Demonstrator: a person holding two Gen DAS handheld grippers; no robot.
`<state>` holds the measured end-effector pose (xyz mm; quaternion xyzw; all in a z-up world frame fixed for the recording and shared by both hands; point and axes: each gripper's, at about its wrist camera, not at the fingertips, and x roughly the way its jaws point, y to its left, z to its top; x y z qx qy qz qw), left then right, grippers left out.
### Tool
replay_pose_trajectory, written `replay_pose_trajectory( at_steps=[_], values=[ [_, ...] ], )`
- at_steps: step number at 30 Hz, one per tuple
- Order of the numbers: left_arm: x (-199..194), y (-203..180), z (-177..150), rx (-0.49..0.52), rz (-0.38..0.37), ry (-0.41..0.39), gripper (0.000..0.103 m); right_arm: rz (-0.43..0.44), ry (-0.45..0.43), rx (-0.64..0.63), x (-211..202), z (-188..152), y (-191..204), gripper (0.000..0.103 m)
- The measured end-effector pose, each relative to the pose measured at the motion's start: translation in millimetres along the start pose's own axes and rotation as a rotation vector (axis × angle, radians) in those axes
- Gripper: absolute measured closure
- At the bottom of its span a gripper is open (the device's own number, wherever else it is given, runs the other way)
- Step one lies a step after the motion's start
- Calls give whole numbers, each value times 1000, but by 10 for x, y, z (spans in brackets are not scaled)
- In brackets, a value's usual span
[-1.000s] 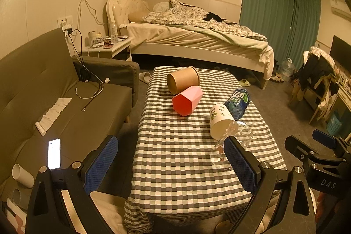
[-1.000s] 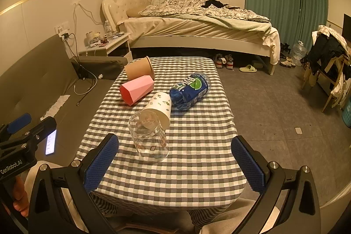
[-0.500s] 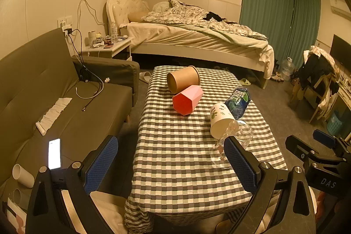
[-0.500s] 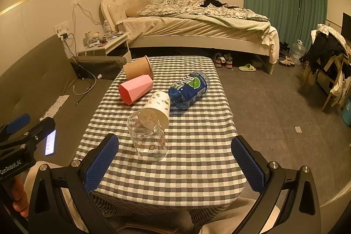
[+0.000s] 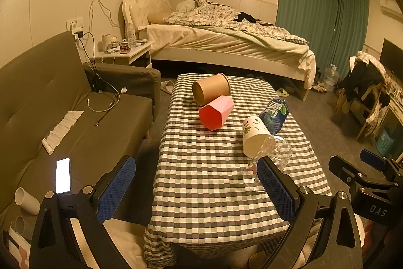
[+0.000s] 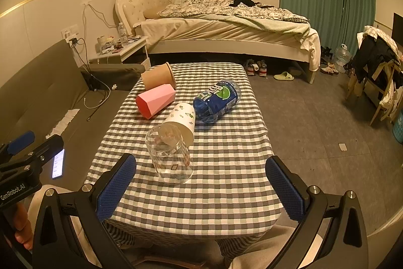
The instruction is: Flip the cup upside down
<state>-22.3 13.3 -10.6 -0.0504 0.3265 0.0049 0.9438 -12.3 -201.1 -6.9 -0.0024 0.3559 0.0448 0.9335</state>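
Note:
Several cups lie on their sides on the checked table [image 6: 214,188]: a clear glass cup [image 6: 169,154] nearest me, a white printed paper cup [image 6: 182,120] behind it, a pink faceted cup [image 6: 155,100] and a brown paper cup [image 6: 158,76]. In the left wrist view they show as the glass [image 5: 274,155], white cup [image 5: 254,136], pink cup [image 5: 216,112] and brown cup [image 5: 211,90]. My left gripper [image 5: 196,189] is open and empty over the table's near left edge. My right gripper [image 6: 200,185] is open and empty, just short of the glass.
A blue plastic bottle [image 6: 217,101] lies beside the white cup. A grey sofa [image 5: 50,102] with a lit phone [image 5: 63,174] stands left of the table. A bed [image 6: 226,34] is behind, and a chair with clothes [image 6: 377,62] stands at right.
Both grippers have drifted very slightly; the cups and bottle have not moved.

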Motion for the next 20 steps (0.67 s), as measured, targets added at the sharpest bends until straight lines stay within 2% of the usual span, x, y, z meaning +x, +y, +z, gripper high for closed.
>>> replay_pose_trajectory(
  at_steps=[15, 20],
  values=[
    [-13, 11, -28, 3, 1, 2, 3, -1, 7, 5, 20, -53, 9, 0],
    [-40, 31, -67, 2, 10, -26, 3, -1, 7, 5, 24, -49, 10, 0]
  ],
)
